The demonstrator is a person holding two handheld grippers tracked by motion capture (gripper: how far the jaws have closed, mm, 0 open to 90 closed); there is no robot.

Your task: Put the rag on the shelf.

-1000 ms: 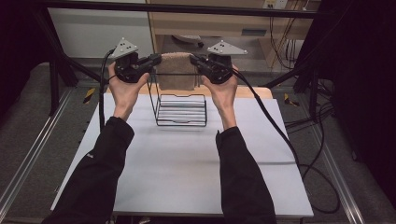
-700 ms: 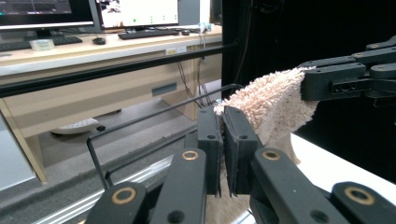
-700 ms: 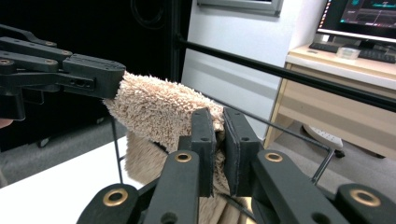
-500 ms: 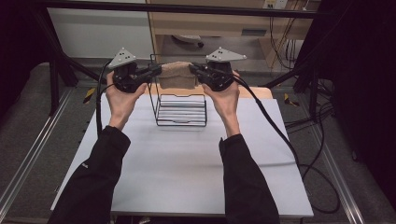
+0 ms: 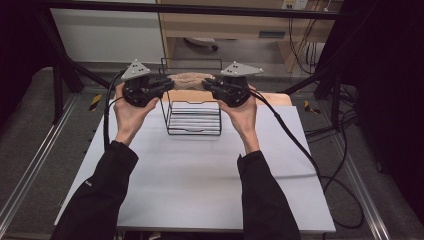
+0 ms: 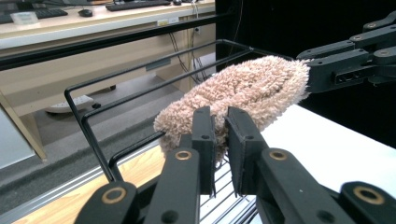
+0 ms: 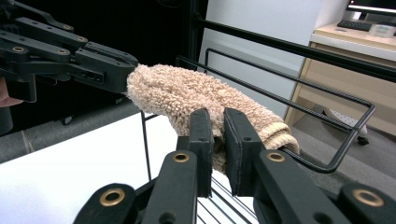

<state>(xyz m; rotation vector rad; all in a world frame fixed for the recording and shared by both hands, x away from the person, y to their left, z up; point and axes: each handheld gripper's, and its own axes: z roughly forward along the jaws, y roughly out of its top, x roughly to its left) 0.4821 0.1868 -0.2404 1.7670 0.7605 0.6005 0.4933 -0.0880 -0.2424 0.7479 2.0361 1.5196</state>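
Fluffy tan terry cloth [image 5: 188,79], rolled or folded into a soft bundle, hangs stretched between my two grippers near the upper centre of the high view. It sits just above the top rail of a black wire rack [image 5: 194,117], which stands on the white table [image 5: 200,180].

My left gripper [image 5: 167,85] pinches one end of the cloth. In the left gripper view its two black jaws stand narrow, with a thin fold of the pile caught between them at lower centre; those jaws have just been easing apart a little, though cloth is between them. The bundle [image 6: 243,91] runs from there toward the upper right, where the other gripper bites its far end.

My right gripper [image 5: 209,85] holds the opposite end. In the right gripper view its jaws are also narrow and closed on the fabric, near a smoother hemmed edge at centre right. The cloth [image 7: 187,95] stretches away to the upper left of that frame.

I judge the cloth to be light, limp and compressible. It will sag and drape the moment one end is freed. The looped pile should grip the pads well and is not likely to slip. It is not fragile. Taking hold at the two ends, as now, keeps it spread; the hemmed edge looks like the firmest place to pinch.
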